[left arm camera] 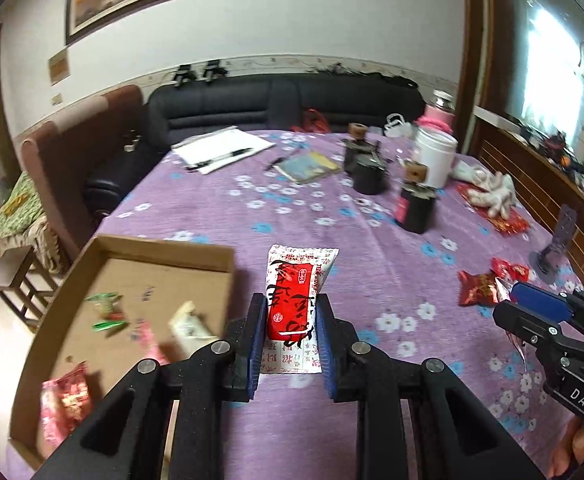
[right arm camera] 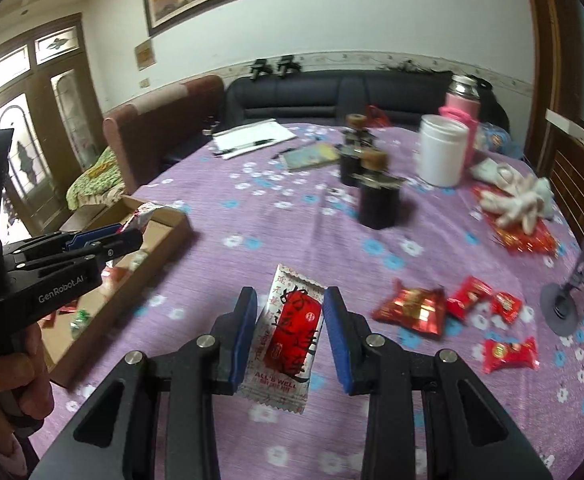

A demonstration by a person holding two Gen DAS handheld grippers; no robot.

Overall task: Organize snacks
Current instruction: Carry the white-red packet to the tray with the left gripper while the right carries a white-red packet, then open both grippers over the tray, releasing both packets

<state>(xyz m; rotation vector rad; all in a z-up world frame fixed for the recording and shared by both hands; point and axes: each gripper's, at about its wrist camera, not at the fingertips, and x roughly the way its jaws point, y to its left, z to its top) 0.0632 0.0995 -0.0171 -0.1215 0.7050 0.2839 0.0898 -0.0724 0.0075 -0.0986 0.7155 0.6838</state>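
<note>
1. The left gripper (left arm camera: 290, 322) pinches a red-and-white snack packet (left arm camera: 296, 300) between its fingers, just right of the cardboard box (left arm camera: 164, 248) on the counter (left arm camera: 392, 248).
2. The right gripper (right arm camera: 290, 332) holds a second red-and-white packet (right arm camera: 292, 332); its left finger touches the wrapper, but a gap shows at the right finger, so I cannot tell how firmly it grips.
3. Risk: that second packet could slip out or twist on the way to the box, judging by the loose, tilted hold.
4. Risk: the box's near wall could catch the first packet's limp tail if it crosses low.
5. Only the left wrist view shows the box floor, with a few wrapped snacks (left arm camera: 106, 312) already inside.
6. Only the right wrist view shows all the loose red sweets (right arm camera: 468, 304) lying well right of the box, still to be gathered.
</note>
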